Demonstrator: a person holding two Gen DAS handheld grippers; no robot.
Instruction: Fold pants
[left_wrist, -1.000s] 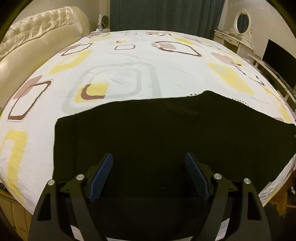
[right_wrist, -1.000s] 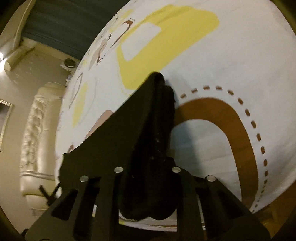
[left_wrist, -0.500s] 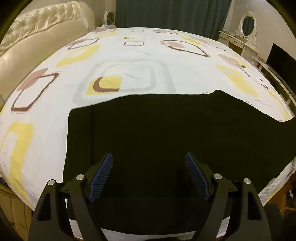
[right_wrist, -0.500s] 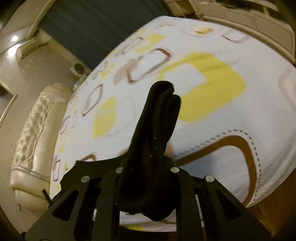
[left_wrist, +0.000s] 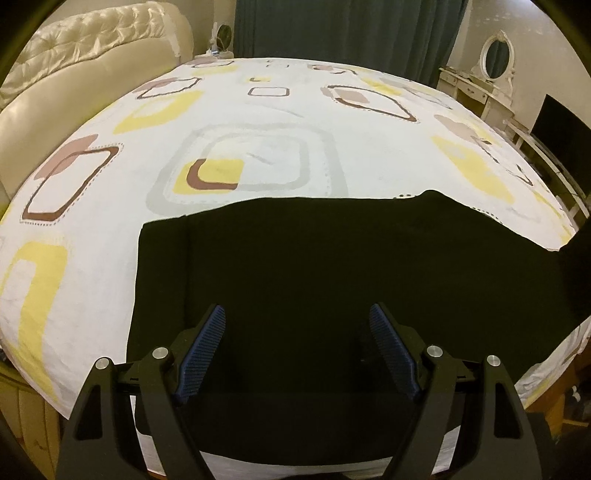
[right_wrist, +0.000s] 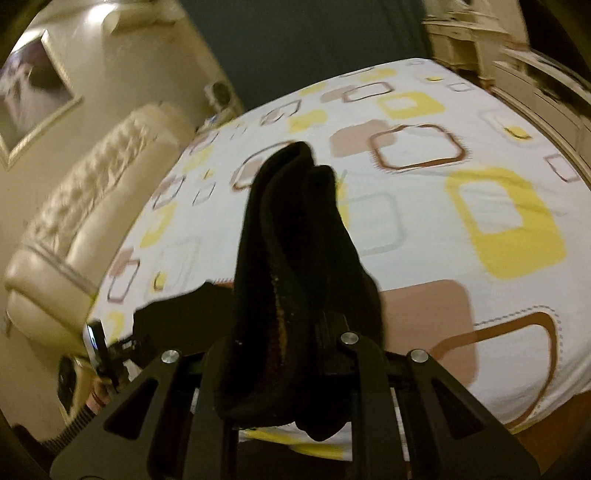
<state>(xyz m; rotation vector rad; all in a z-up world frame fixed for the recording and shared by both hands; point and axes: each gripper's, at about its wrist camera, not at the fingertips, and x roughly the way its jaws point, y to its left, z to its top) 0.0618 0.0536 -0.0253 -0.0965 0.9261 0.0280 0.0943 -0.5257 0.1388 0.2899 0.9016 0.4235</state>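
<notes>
Black pants (left_wrist: 332, 280) lie spread flat on the bed (left_wrist: 258, 147), near its front edge. The left gripper (left_wrist: 297, 347) hovers over them, fingers (left_wrist: 201, 349) wide apart and empty. The right gripper (right_wrist: 295, 332) has its fingers clamped on a bunched end of the pants (right_wrist: 295, 240), lifted above the bed (right_wrist: 461, 240).
</notes>
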